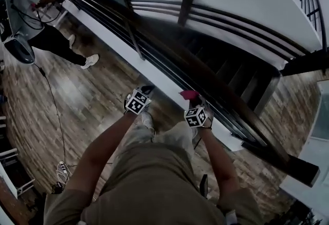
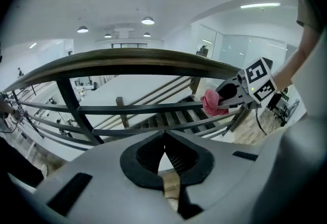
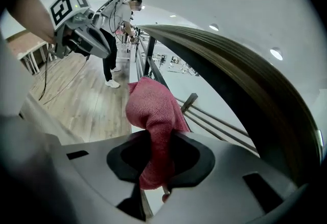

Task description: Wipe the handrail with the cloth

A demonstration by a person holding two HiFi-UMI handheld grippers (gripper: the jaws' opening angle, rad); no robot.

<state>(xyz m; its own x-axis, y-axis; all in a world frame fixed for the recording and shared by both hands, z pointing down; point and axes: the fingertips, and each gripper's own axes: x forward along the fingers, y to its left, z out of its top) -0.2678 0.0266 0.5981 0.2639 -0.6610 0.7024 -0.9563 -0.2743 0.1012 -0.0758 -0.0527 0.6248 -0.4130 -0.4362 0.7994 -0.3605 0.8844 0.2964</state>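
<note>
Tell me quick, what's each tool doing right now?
Left tool: closed, holding nothing.
Right tool: closed on the pink knitted cloth.

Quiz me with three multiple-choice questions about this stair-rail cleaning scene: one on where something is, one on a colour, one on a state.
1. What holds the cloth? A the left gripper; B the right gripper; C neither.
2. What colour is the cloth? A pink; B blue; C white.
3. How are the left gripper's jaws? A wide apart; B together and empty; C shut on cloth.

Answers:
1 B, the right gripper view shows the cloth pinched between its jaws.
2 A, it looks pink in every view.
3 B, the left gripper view shows the pads meeting with nothing between them.
</note>
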